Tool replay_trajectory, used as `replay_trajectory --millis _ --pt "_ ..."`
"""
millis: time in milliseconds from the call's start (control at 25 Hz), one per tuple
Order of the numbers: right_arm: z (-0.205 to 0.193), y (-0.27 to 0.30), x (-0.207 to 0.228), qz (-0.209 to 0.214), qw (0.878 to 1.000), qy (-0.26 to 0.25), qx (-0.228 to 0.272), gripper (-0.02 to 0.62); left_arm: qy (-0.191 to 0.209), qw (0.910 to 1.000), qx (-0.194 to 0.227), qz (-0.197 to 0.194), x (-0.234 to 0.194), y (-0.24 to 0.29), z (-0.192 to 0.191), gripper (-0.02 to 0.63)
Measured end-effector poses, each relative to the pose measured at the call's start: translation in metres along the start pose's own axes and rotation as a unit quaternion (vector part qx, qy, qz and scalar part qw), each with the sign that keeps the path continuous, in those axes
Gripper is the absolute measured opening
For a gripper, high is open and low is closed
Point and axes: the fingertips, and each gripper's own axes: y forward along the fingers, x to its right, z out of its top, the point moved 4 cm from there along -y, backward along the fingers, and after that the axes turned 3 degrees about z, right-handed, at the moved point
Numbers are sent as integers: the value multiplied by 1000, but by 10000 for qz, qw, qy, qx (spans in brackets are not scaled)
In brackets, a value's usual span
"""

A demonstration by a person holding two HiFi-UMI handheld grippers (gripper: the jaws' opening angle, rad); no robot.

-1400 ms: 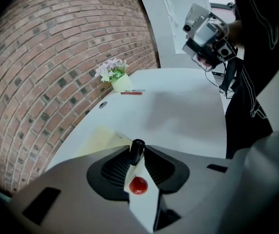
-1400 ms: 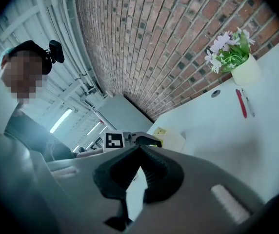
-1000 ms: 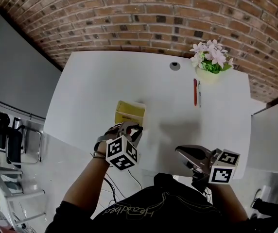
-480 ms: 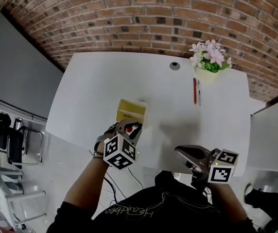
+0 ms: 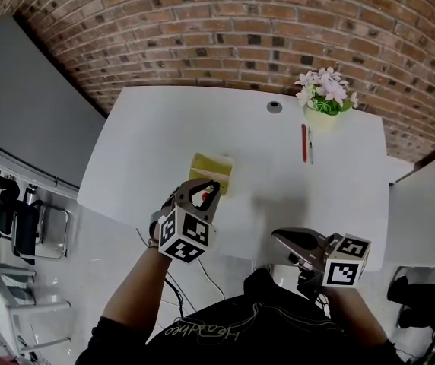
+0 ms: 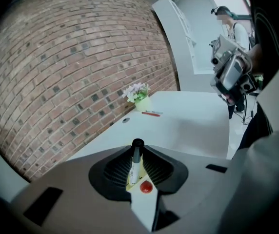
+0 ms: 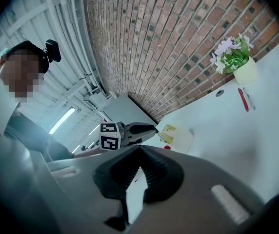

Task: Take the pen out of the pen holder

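Note:
A small yellow pen holder [image 5: 211, 172] stands on the white table [image 5: 141, 150], left of centre. My left gripper [image 5: 199, 194] hovers just in front of it, on the near side. Its jaws have just been closing and are shut on a pen [image 6: 135, 162] with a white barrel and black cap, upright between the ribbed pads. A red spot [image 6: 146, 186] shows just below the pen. In the right gripper view the pen's lower end points at the holder [image 7: 178, 135]. My right gripper [image 5: 284, 239] hangs at the table's near edge, open, with nothing between its jaws.
A pot of pink flowers [image 5: 322, 101] stands at the far right by the brick wall. A red pen and a darker one [image 5: 304, 143] lie in front of it. A round cable hole [image 5: 275, 106] sits near the far edge. Chairs [image 5: 27, 226] stand left of the table.
My left gripper has lifted up from the pen holder with the pen between its jaws. The right gripper has barely shifted.

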Motion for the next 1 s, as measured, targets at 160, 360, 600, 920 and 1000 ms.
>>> replay_trajectory --millis 160,360,600,920,1000 --pt "-4 -1 -16 142 9999 -63 14 2 -342 9988 326 116 -6 -19 14 74" --pt "-5 -1 -40 227 9994 -251 18 2 -847 9932 796 96 -3 -56 33 74" --pt "7 -2 -75 295 9971 -691 146 2 -1547 9786 1353 -93 3 -111 49 74" --pt "-6 -12 -123 290 9944 -939 400 2 -2578 9419 1984 -840 31 -185 44 74" --pt "-9 -14 -133 253 9929 -1071 454 2 -2774 9321 2093 -1017 38 -200 42 74"
